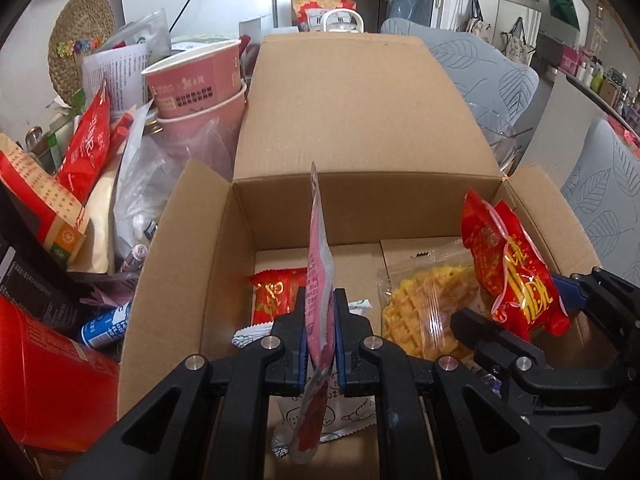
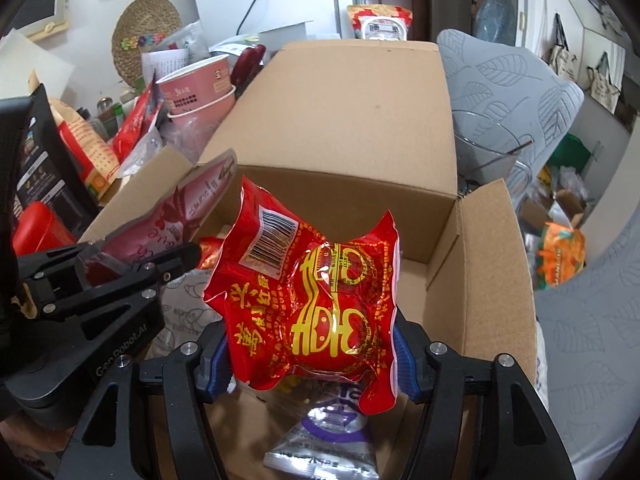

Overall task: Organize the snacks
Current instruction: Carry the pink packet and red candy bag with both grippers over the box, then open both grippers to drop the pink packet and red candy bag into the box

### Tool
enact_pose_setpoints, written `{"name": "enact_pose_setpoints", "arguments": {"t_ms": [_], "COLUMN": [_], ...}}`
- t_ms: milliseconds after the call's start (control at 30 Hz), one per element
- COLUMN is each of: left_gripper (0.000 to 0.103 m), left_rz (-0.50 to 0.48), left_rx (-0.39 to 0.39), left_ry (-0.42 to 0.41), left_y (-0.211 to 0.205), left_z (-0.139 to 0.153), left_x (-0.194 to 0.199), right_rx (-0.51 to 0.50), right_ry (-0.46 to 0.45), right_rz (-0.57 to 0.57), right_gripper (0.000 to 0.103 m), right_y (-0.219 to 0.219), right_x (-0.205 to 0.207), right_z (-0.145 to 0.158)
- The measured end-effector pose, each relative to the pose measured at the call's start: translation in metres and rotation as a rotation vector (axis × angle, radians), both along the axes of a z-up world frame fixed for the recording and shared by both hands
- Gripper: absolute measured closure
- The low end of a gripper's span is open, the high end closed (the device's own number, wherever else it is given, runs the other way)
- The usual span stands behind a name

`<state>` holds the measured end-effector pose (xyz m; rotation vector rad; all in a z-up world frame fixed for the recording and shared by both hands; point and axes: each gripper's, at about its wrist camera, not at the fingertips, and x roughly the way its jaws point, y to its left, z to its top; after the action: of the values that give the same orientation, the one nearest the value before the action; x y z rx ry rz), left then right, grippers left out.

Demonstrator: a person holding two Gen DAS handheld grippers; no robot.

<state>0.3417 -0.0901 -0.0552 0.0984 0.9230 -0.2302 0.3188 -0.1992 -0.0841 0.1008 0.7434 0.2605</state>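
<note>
Clutter crowded the left side: stacked pink paper bowls [image 1: 200, 84], red packets, papers. An open cardboard box [image 1: 360, 120] stood in the middle, evidently the collecting place, with a waffle packet [image 1: 424, 308] already on its floor. The left tool [image 1: 320, 332] was clenched on a thin pink sachet [image 1: 318, 264], edge-on above the box. The right tool [image 2: 312, 356] held a puffy red snack bag [image 2: 316, 284] between its pads, over the box interior; how firmly, I couldn't tell. The tabletop beneath stayed hidden.
</note>
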Motion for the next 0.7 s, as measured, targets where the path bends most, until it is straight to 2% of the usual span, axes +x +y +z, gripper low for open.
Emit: {"name": "enact_pose_setpoints", "arguments": {"t_ms": [200, 333, 433, 533, 633, 667, 700], "left_gripper": [0.092, 0.091, 0.090, 0.079, 0.055, 0.041, 0.034], "left_rz": [0.035, 0.047, 0.058, 0.074, 0.091, 0.097, 0.104], "left_rx": [0.031, 0.038, 0.046, 0.057, 0.054, 0.053, 0.053], "left_ry": [-0.007, 0.001, -0.005, -0.019, -0.042, -0.052, -0.068], "left_y": [0.003, 0.006, 0.008, 0.012, 0.016, 0.017, 0.018], "left_z": [0.000, 0.004, 0.009, 0.017, 0.027, 0.031, 0.036], "left_x": [-0.004, -0.008, -0.010, -0.017, -0.022, -0.023, -0.026], "right_rx": [-0.058, -0.057, -0.056, -0.066, -0.068, -0.072, -0.081], "right_ry": [0.012, 0.031, 0.036, 0.024, 0.013, -0.002, -0.017], "right_rz": [-0.025, -0.030, -0.038, -0.047, -0.059, -0.064, -0.070], "right_gripper": [0.033, 0.032, 0.028, 0.023, 0.020, 0.020, 0.020], "right_y": [0.006, 0.006, 0.005, 0.006, 0.005, 0.004, 0.004], "right_x": [-0.003, -0.006, -0.011, -0.018, -0.024, -0.028, -0.031], "right_z": [0.000, 0.003, 0.006, 0.010, 0.016, 0.019, 0.023]}}
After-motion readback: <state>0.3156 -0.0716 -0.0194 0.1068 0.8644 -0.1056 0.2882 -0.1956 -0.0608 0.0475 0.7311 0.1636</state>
